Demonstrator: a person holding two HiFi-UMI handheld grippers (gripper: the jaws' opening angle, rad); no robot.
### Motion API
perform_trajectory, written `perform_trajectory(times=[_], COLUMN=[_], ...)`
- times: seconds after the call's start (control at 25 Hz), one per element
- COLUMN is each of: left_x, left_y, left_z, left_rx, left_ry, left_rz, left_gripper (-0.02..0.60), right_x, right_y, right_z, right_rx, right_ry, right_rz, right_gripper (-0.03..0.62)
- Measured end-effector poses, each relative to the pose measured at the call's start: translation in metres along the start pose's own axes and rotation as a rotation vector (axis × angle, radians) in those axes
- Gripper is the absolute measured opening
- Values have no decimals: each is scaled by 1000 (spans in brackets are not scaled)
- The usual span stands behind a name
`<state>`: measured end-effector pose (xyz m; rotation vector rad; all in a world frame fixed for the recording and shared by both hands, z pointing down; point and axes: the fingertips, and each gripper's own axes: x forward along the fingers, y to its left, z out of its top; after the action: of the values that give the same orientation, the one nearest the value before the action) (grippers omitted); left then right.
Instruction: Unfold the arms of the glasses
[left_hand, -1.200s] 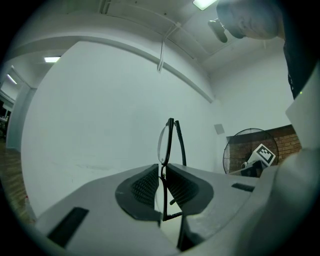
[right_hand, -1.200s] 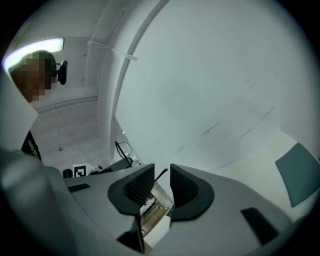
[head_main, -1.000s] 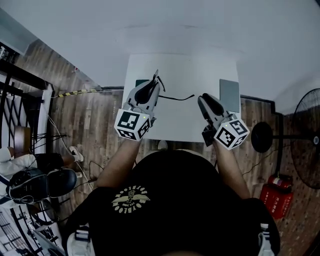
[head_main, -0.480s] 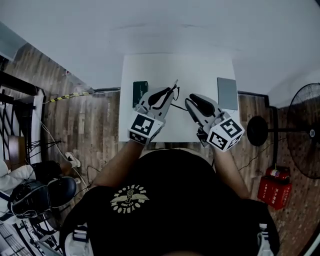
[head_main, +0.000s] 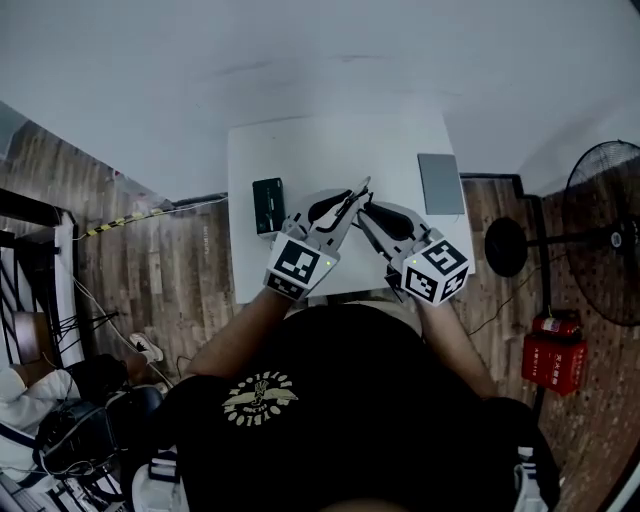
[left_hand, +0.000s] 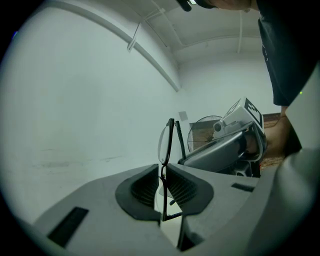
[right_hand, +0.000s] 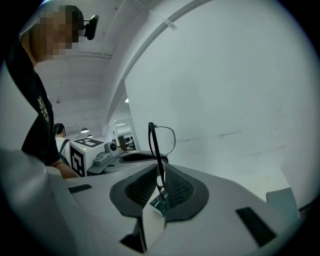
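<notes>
Table (head_main: 330, 140), white, bare across its far half. Dark case (head_main: 267, 205) near left edge. Left gripper (left_hand: 162, 187) is clamped on glasses (left_hand: 166, 142), held above mid-table. Right gripper (right_hand: 159, 187), jaws just closing, pinches the same frame. Grey slab (head_main: 440, 184) lies at right edge. Shirt emblem (head_main: 260, 397) is too small to read.

A case (head_main: 267, 205) lies left on the table (head_main: 320, 150), a flat slab (head_main: 440, 183) right, the glasses (left_hand: 165, 145) above between them.
</notes>
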<state>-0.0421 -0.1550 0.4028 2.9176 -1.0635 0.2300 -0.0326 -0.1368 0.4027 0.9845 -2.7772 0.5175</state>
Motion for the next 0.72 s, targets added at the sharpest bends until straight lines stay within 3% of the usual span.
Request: perform_trajectory(times=[0.12, 0.32, 0.72], left_x=[4, 3, -12], left_y=[-2, 4, 19], left_z=[-4, -1, 0], left_rx=[22, 71, 99], left_ry=[21, 35, 83], left_rz=[-24, -26, 32], left_gripper=[49, 49, 48], right_x=[-2, 0, 9], right_y=[-5, -8, -3], right_z=[-6, -5, -1], right_rx=[5, -2, -75], right_ry=[10, 2, 34], right_rz=[-41, -45, -26], right_gripper=[17, 17, 17])
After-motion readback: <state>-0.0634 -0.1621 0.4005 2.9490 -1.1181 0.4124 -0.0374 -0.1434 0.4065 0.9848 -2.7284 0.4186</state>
